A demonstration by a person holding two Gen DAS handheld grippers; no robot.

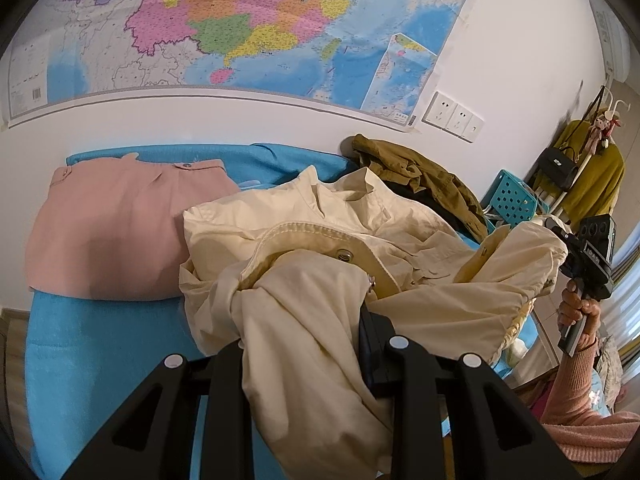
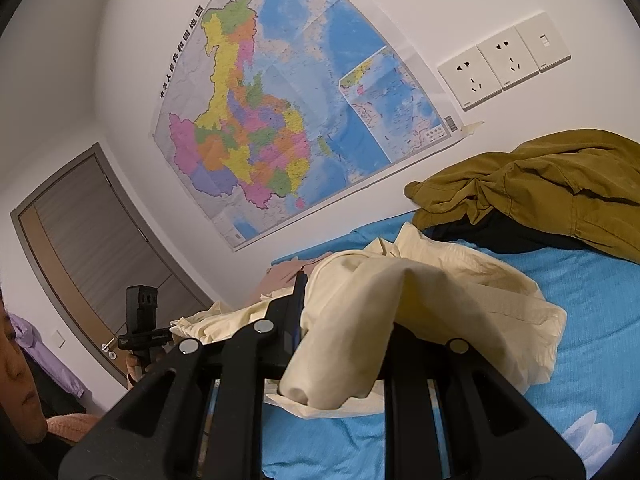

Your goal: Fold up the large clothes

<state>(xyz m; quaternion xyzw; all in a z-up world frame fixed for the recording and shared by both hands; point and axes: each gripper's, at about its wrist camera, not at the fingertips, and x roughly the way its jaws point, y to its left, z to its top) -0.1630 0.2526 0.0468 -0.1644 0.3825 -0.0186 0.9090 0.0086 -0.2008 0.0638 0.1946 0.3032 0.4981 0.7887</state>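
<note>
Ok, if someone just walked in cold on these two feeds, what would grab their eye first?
Probably the cream jacket, bunched up mid-bed and pinched at each end by the left gripper and right gripper. Next, the big colourful map taped on the wall above. Then the folded pink garment to the jacket's left, seen from the left wrist.

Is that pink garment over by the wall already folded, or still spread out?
Folded. The pink garment lies flat on the blue bedspread as a neat rectangle with straight edges.

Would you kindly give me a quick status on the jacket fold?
Left tool and right tool shut on cream jacket, lifted, bunched. Pink garment folded beside. Olive jacket heaped behind.
</note>
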